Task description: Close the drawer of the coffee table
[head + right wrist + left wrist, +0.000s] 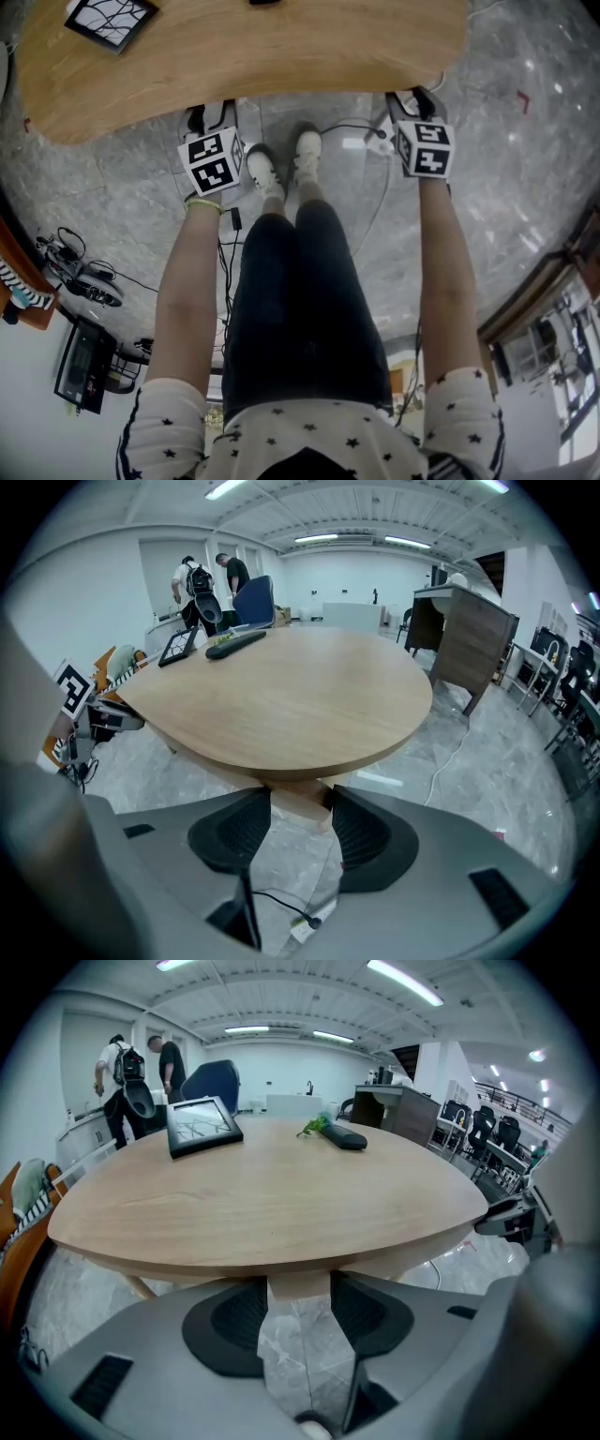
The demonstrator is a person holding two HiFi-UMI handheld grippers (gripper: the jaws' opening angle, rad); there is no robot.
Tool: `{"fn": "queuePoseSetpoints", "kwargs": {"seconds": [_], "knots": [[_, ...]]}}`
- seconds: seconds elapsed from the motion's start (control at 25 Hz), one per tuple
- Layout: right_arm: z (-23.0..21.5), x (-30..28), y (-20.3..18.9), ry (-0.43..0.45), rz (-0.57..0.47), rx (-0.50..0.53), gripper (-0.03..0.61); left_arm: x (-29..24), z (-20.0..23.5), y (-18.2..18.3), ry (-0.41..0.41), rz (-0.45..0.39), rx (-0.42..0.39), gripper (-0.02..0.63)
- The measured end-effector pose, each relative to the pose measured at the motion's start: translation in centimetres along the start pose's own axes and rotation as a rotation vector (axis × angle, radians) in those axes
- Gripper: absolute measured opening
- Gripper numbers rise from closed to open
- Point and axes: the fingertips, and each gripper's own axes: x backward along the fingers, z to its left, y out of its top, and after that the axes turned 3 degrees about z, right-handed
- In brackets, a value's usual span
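— Left hand-held gripper (pixel 298 1290) and right hand-held gripper (pixel 298 799): state?
— Jaws of both stand wide apart, clasping nothing; pale wood, apparently the drawer front (pixel 302 812), fills each gap just beneath the rim of the oval table (pixel 281 56).
— Handling?
— Likely stiff, light, sliding on runners; no grasp needed, press both tips flat against its smooth, light-wood face, evenly.

One coffee table (pixel 281 66), two claws (pixel 213 117) (pixel 413 99)
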Motion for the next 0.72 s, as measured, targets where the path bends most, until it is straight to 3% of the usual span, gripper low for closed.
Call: {"fn": "queuePoseSetpoints", "kwargs": {"seconds": [0.36, 0.72], "knots": [[-0.3, -0.3, 0.7, -0.008, -0.047, -0.010, 0.201, -0.3, 0.0, 0.6, 0.006, -0.046, 0.079, 0.216], [-0.5, -0.5, 1.2, -0.048, -0.109, -0.007, 0.202, -0.7, 0.1, 0.8, 0.009, -0.085, 0.083, 0.216]]}}
